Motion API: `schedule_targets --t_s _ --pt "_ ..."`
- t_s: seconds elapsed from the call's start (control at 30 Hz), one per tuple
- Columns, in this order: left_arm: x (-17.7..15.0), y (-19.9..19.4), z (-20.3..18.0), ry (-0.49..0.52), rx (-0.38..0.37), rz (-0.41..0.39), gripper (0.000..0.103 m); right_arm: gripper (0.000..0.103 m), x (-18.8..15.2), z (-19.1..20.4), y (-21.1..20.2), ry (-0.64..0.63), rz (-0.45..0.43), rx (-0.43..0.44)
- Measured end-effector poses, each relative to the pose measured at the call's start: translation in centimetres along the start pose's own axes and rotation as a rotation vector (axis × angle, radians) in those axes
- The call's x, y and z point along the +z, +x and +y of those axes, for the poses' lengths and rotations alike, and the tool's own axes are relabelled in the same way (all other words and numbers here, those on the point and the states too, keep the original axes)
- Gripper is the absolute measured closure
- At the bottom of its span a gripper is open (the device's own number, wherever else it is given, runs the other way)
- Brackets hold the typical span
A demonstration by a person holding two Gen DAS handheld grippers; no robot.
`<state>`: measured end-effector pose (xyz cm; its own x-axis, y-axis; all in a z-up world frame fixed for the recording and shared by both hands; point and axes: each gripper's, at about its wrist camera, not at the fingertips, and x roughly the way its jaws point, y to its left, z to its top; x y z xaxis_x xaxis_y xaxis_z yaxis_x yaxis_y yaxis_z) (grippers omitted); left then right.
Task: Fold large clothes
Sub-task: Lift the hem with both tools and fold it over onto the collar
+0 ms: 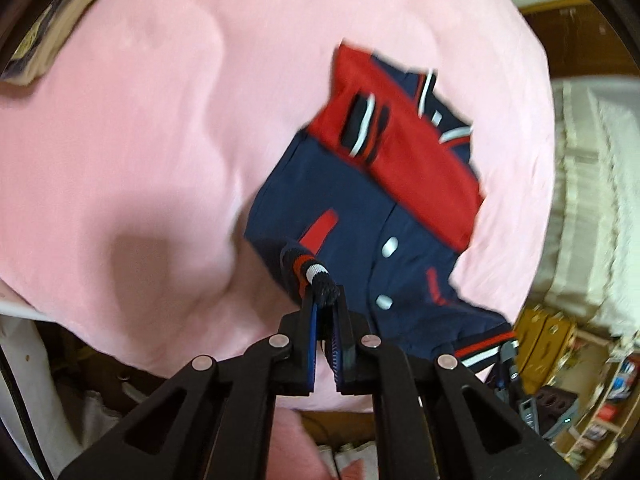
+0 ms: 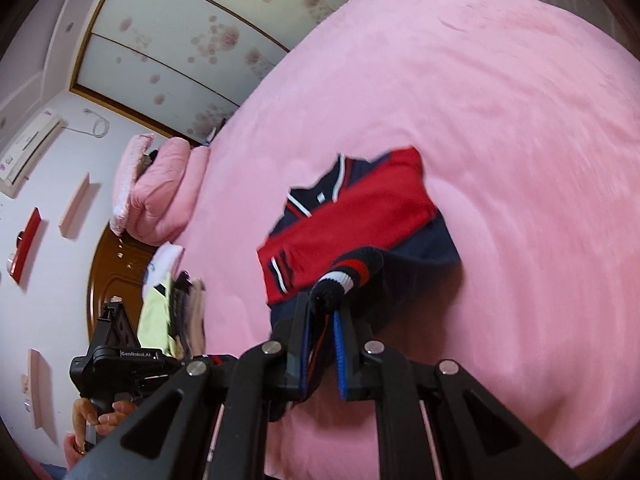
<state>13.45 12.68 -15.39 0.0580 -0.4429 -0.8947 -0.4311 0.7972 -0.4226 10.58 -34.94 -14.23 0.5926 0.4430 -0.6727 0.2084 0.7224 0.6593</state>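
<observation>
A navy and red jacket (image 1: 360, 184) with white buttons lies on the pink bed (image 1: 140, 140), its red sleeves folded across the body. My left gripper (image 1: 326, 304) is shut on the striped ribbed hem (image 1: 314, 274) at one bottom corner, lifted a little off the bed. In the right wrist view the jacket (image 2: 352, 216) lies ahead, and my right gripper (image 2: 326, 308) is shut on the other striped hem corner (image 2: 348, 272), also lifted. The left gripper's body (image 2: 120, 364) shows at lower left, held by a hand.
Folded pink bedding (image 2: 160, 196) sits at the head of the bed. A stack of folded clothes (image 2: 176, 308) lies near the bed edge. A wardrobe with flowered doors (image 2: 192, 40) stands behind. White lace curtains (image 1: 592, 200) and cluttered shelves (image 1: 592, 400) are at the right.
</observation>
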Motion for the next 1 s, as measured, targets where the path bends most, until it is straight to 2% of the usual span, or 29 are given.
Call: schedule_targets --t_s 0.17,0.37,0.43,0.5,0.6,0.8,0.93,1.0 --pt "3.5 -1.7 -1.7 -0.049 -0.001 -0.07 0.099 0.093 4.5 -0.5 2.1 0.011 0.029 0.036" --pt "8.0 -0.1 -3.4 -0.077 -0.02 -0.128 0.099 0.093 8.0 -1.4 5.5 0.019 0.076 0.011" --pt "9.5 0.8 -4.0 -0.077 -0.003 -0.133 0.099 0.093 9.0 -1.7 6.7 0.029 0.085 -0.002" --pt "10.6 1.8 -4.8 -0.068 0.016 -0.139 0.099 0.093 9.8 -1.9 7.7 0.032 0.093 -0.009" --pt "12.2 2.8 -6.1 -0.045 0.04 -0.156 0.099 0.093 10.8 -2.3 9.4 0.023 0.114 -0.066" --pt "14.6 4.5 -9.1 0.044 0.096 -0.168 0.099 0.09 12.0 -3.2 11.2 0.017 0.136 -0.148" --pt "15.4 5.2 -10.0 0.082 0.124 -0.183 0.098 0.089 12.7 -2.8 11.9 -0.064 0.157 -0.209" --pt "15.6 5.2 -10.4 0.1 0.139 -0.205 0.092 0.082 13.1 -2.7 11.7 -0.087 0.142 -0.225"
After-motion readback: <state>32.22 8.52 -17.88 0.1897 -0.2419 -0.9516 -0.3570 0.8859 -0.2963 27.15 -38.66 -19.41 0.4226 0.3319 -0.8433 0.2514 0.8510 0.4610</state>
